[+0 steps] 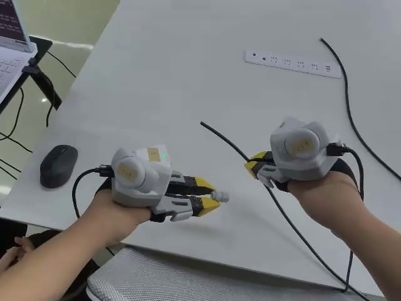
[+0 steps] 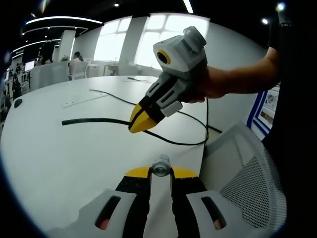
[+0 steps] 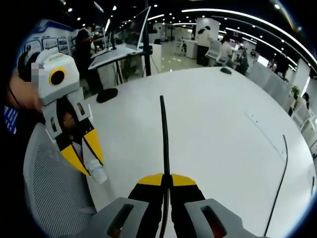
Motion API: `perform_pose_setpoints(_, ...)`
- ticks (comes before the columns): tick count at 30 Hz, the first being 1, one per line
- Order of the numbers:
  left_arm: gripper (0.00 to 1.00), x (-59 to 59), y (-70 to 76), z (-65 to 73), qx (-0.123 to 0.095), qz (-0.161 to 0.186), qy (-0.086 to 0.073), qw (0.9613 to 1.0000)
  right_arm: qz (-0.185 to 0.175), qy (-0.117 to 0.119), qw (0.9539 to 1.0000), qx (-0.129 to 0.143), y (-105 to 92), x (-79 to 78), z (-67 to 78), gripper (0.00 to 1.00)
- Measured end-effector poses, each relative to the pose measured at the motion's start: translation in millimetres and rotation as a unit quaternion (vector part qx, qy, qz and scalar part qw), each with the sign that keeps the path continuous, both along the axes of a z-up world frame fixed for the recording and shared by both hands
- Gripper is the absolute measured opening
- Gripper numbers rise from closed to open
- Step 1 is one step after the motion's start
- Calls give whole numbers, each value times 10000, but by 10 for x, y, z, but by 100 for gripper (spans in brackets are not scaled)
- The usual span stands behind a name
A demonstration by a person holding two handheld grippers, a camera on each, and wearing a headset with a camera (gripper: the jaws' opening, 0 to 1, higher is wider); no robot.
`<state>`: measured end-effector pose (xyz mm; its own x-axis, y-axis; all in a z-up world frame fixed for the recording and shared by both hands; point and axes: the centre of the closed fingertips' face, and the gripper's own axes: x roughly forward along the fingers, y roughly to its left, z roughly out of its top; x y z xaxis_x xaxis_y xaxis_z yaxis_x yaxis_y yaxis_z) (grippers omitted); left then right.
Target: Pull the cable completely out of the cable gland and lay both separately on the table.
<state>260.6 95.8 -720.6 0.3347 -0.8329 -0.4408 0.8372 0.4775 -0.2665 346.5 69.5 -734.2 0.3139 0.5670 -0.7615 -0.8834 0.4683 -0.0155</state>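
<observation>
A small grey cable gland (image 1: 221, 197) sits pinched between the yellow tips of my left gripper (image 1: 212, 193), held above the white table (image 1: 156, 81) near its front edge. In the left gripper view the gland (image 2: 160, 165) is at the jaw tips of the left gripper (image 2: 160, 173). My right gripper (image 1: 254, 165) is shut on a thin black cable (image 1: 222, 138), whose free end points away over the table, apart from the gland. In the right gripper view the cable (image 3: 163, 134) runs straight out from the right gripper (image 3: 167, 181), with the gland (image 3: 99, 173) off to the left.
A white power strip (image 1: 292, 64) lies at the back of the table, and a second black cable (image 1: 348, 106) curves along the right. A black mouse (image 1: 58, 165) rests at the left edge. A grey mesh chair (image 1: 163, 276) stands below the front edge, and a laptop (image 1: 12, 44) sits far left.
</observation>
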Motion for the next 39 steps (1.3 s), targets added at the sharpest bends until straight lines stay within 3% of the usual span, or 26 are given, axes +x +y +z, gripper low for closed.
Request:
perform_pose_setpoints(7, 15, 32, 22, -92, 45, -79, -49, 9999, 149, 103, 9998, 29, 153, 85, -147, 0)
perform_pose_setpoints(15, 15, 52, 51, -309, 130, -96, 98, 9998, 505, 170, 9984, -198, 298, 142, -448, 0)
perform_pose_setpoints(24, 15, 96, 108, -479, 242, -61, 148, 9996, 856, 201, 9953, -408, 410, 100, -664, 0)
perform_pose_setpoints(39, 15, 28, 103, -681, 462, -217, 194, 9985, 1055, 212, 9924, -590, 463, 50, -824, 0)
